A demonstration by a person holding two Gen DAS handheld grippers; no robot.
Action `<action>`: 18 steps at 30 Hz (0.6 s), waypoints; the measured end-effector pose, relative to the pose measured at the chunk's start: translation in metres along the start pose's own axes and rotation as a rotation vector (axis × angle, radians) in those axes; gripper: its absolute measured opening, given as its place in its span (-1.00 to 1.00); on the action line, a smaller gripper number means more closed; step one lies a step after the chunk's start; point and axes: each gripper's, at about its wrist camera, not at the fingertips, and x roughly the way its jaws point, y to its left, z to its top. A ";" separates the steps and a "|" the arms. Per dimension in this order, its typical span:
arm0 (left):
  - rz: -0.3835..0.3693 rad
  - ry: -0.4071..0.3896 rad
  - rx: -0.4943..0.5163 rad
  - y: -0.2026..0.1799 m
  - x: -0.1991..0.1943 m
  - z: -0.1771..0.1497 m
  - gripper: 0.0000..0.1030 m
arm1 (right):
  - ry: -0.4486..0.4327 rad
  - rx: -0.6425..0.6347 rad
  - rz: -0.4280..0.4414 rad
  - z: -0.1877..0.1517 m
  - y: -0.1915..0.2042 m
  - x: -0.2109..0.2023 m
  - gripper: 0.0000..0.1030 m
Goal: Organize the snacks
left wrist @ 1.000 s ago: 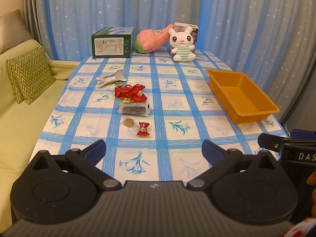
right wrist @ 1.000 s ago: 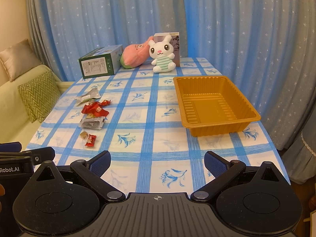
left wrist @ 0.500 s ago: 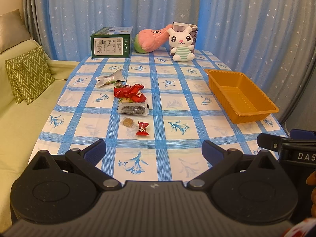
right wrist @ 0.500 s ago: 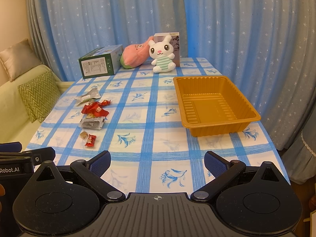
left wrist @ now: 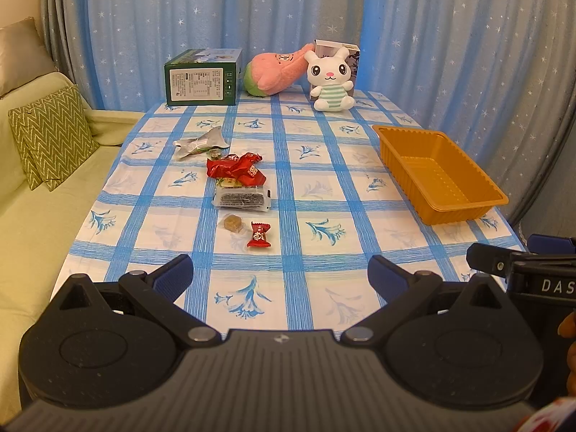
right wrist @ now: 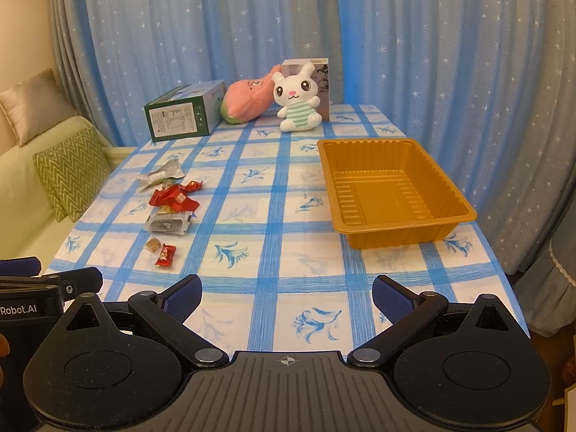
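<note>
Both hand-held grippers, left (left wrist: 280, 274) and right (right wrist: 286, 294), hang spread wide at the surface's (right wrist: 273, 262) near edge. Snacks (left wrist: 239, 183) cluster left of middle, well apart from the orange tray (right wrist: 392, 190) along the right edge.

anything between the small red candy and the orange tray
Nothing: only bare tablecloth lies between the small red candy and the orange tray, clearest in the right wrist view.

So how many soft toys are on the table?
2, both at the far end: a white rabbit in front of a small box, and a pink plush lying on its left, beside the green box.
</note>
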 end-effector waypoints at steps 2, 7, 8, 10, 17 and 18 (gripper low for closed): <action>0.000 0.001 0.000 0.000 0.000 0.001 0.99 | 0.001 0.000 -0.001 -0.001 -0.001 -0.001 0.95; 0.000 0.001 0.000 0.000 0.000 0.001 0.99 | 0.001 0.000 -0.001 -0.001 0.000 0.000 0.95; -0.001 0.001 -0.003 0.000 0.000 0.001 0.99 | 0.001 0.000 0.000 -0.001 0.000 0.000 0.95; -0.009 0.003 -0.021 0.002 0.002 0.001 0.99 | 0.001 0.000 0.000 -0.001 0.000 0.001 0.95; -0.019 0.005 -0.043 0.019 0.012 0.004 0.98 | -0.011 -0.004 0.030 -0.007 0.007 0.013 0.95; -0.015 0.006 -0.044 0.022 0.014 0.004 0.98 | -0.012 -0.006 0.033 -0.007 0.008 0.015 0.95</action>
